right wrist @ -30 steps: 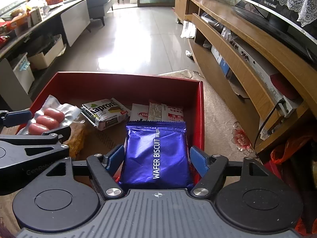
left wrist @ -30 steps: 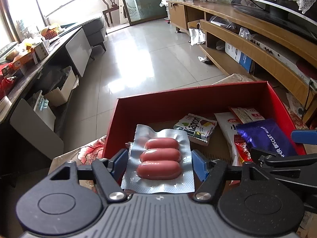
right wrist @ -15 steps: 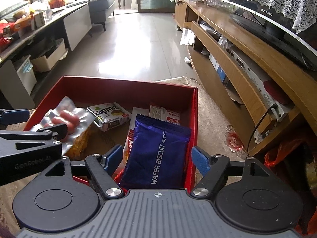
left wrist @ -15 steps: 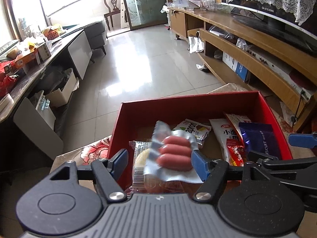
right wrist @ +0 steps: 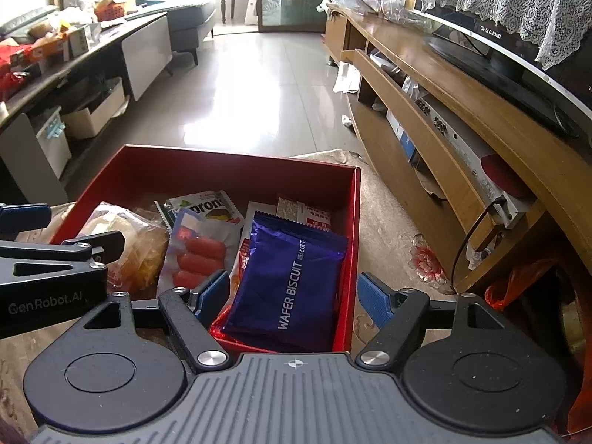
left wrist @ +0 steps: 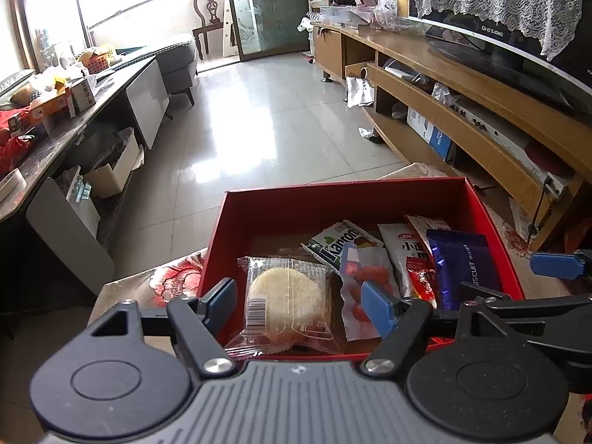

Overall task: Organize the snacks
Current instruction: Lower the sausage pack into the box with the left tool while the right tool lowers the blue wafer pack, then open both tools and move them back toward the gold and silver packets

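Observation:
A red box [left wrist: 344, 194] [right wrist: 236, 164] holds the snacks. The sausage pack [left wrist: 364, 285] [right wrist: 199, 255] lies in the box beside a clear-wrapped round cake [left wrist: 283, 292] [right wrist: 125, 236]. The blue wafer biscuit bag [right wrist: 292, 285] [left wrist: 466, 270] lies at the box's right side. A green-and-white Kapron pack [left wrist: 335, 244] [right wrist: 201, 207] and white-and-red packets [left wrist: 407, 255] lie behind. My left gripper [left wrist: 299, 305] is open and empty above the cake. My right gripper [right wrist: 292, 296] is open and empty above the biscuit bag.
The box sits on a floral cloth [left wrist: 170, 281]. A wooden TV stand [right wrist: 462, 140] with a television runs along the right. A cluttered dark counter [left wrist: 55, 125] and cardboard boxes stand on the left. A tiled floor [left wrist: 259, 129] lies ahead.
My left gripper let go of the sausage pack, which dropped into the box. My right gripper let go of the wafer biscuit bag, which now lies in the box. Both grippers drew back and up.

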A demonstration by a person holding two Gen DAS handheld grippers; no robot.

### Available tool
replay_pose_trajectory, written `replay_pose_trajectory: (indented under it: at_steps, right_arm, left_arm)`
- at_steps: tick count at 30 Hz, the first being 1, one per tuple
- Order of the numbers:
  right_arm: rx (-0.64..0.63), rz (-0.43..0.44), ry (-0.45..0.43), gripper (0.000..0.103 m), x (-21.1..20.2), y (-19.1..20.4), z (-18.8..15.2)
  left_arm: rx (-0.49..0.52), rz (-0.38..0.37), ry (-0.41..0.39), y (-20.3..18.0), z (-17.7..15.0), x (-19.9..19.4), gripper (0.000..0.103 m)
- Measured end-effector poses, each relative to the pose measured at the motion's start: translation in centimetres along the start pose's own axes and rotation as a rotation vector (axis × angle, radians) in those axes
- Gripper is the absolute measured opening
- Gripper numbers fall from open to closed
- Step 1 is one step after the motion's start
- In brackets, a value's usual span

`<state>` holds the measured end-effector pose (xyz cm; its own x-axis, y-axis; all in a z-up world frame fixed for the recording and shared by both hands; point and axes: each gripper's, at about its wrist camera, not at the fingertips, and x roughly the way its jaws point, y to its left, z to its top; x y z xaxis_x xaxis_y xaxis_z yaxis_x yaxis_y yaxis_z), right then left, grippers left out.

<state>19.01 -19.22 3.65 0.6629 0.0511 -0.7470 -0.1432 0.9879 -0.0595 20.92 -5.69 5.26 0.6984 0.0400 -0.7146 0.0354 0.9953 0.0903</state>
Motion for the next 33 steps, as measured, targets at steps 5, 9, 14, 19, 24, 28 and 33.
replay_pose_trajectory:
  at_steps: [5, 9, 14, 19, 24, 28, 33]
  right_arm:
    - [-0.011, 0.002, 0.001, 0.082, -0.5, 0.1, -0.4]
    - [-0.02, 0.002, 0.0, 0.082, -1.0, 0.1, -0.7]
    - [-0.013, 0.004, -0.009, 0.082, -1.6, -0.3, -1.0]
    - [-0.015, 0.004, -0.011, 0.082, -2.5, -0.7, -1.8]
    - [-0.039, -0.001, 0.0, 0.082, -3.4, -1.3, -3.2]
    - [-0.054, 0.015, 0.021, 0.084, -4.1, -2.2, -4.5]
    - [-0.035, 0.012, 0.073, 0.084, -3.7, -3.8, -5.9]
  left_arm:
    - [-0.003, -0.008, 0.001, 0.0, -0.3, -0.5, 0.074]
    - [-0.01, -0.021, 0.005, 0.1, -0.6, -0.9, 0.075]
    - [-0.012, -0.025, 0.006, -0.1, -1.1, -1.5, 0.075]
    - [-0.024, -0.038, 0.016, 0.0, -1.9, -2.2, 0.075]
    - [-0.028, -0.082, 0.075, -0.5, -3.9, -2.5, 0.075]
    - [-0.017, -0.11, 0.131, -1.4, -5.2, -1.5, 0.075]
    - [-0.053, -0.15, 0.215, -2.4, -6.4, 0.9, 0.075]
